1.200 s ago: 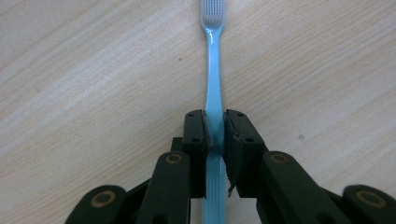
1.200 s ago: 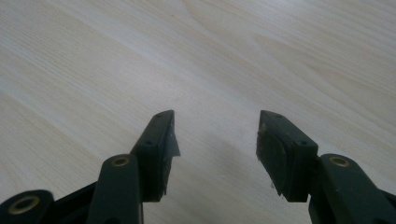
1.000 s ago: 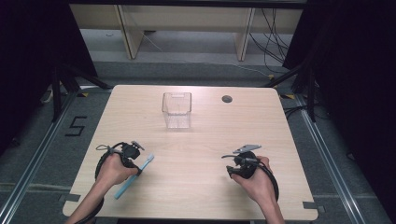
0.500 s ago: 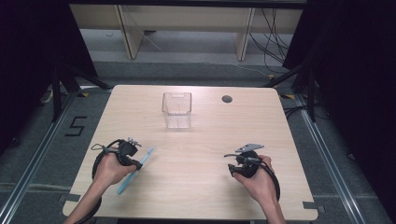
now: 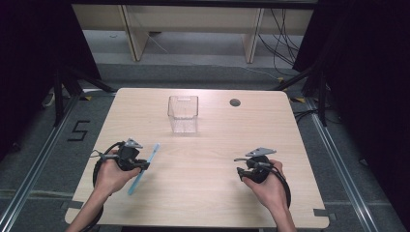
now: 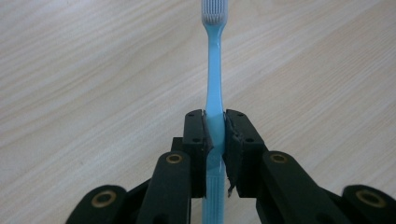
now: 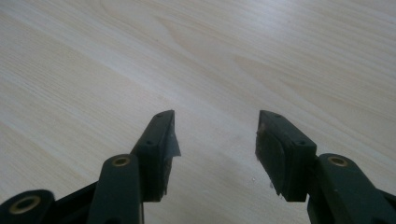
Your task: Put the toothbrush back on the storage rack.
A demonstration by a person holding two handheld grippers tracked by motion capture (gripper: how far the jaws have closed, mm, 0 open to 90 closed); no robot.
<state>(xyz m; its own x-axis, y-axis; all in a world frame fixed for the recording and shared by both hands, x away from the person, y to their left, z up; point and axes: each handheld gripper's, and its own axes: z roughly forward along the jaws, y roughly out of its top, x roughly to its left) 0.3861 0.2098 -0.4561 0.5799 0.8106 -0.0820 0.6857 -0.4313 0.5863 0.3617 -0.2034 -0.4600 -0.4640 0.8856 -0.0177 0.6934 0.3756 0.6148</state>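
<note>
Tool on the left [image 6: 215, 135] squeezes the thin blue plastic toothbrush [image 6: 214, 88] mid-handle; it looks light, stiff, maybe slippery. Right tool [image 7: 215, 137] stays wide, holding nothing.

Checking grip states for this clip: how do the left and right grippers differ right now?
The left gripper has its jaws clamped on the blue toothbrush at mid-handle; the right gripper has its jaws spread wide with nothing between them. In the high view, the left one sits at the table's near left, the right at its near right. Both are hand-held and have black jaws.
</note>
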